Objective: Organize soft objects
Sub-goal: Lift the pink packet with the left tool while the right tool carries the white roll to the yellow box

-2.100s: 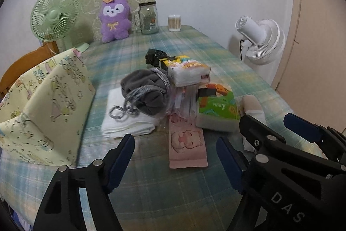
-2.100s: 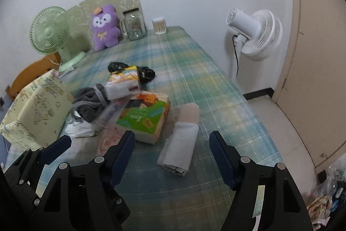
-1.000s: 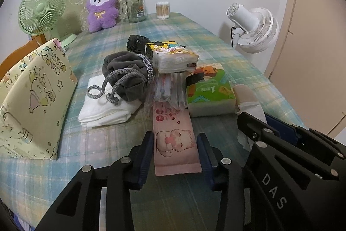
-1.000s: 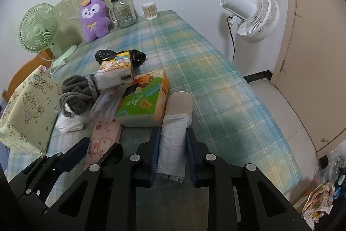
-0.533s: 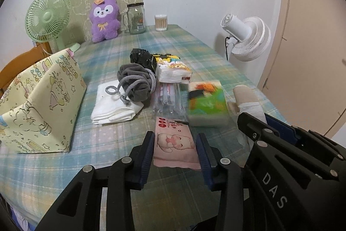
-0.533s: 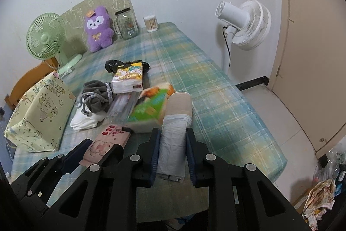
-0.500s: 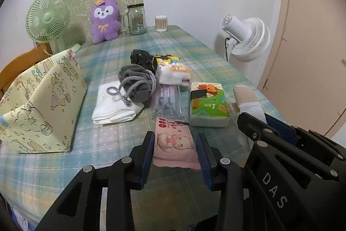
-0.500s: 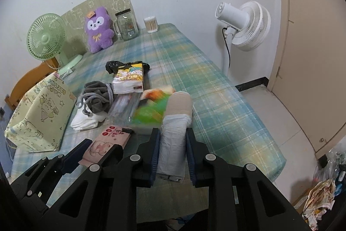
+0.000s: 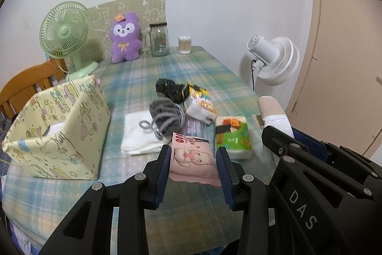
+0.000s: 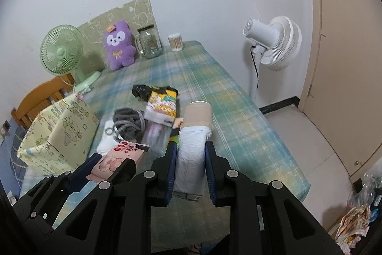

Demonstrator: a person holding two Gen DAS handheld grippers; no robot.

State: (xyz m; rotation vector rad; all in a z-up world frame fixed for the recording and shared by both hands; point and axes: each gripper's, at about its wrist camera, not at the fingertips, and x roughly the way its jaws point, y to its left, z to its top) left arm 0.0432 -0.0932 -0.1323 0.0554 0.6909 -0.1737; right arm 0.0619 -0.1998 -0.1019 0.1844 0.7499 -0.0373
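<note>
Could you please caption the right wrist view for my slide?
Right gripper clamps a white-and-tan soft roll above the plaid table.

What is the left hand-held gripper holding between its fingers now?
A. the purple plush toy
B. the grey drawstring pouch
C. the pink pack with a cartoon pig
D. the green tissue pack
C: the left hand-held gripper is closed on the pink pack, lifted above the table.

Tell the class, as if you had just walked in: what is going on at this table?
A person is sorting soft things with two handheld grippers. The left gripper is shut on a pink tissue pack; the right gripper is shut on a white and beige roll. Other soft items lie on the plaid table, beside an open yellow fabric box.
</note>
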